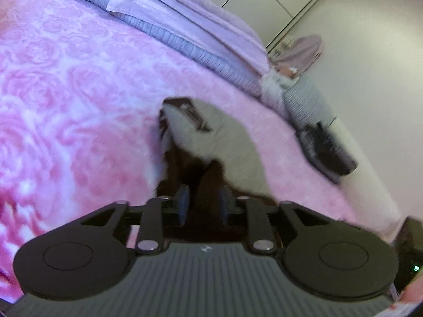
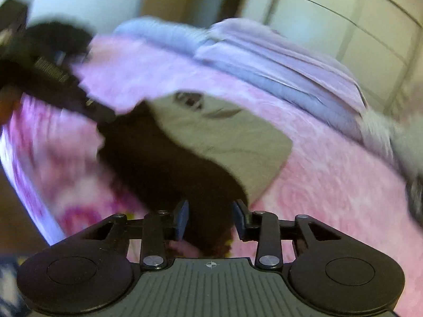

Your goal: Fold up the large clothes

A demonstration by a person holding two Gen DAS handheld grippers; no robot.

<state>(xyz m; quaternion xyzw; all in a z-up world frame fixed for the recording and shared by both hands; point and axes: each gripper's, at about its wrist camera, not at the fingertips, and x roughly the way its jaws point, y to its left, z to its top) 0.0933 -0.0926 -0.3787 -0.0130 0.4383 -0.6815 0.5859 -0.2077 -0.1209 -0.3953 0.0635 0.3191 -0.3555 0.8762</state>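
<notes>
Garment point(image 1: 224, 137) on the bed: both grippers' jaws clamp its dark fabric.

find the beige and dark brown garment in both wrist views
Left wrist: the beige and dark brown garment lies centre frame on the pink floral blanket, its dark part running down between the left gripper fingers.
Right wrist: the garment is centre, its dark part between the right gripper fingers.
Shared landmark: the lilac folded bedding behind.
</notes>
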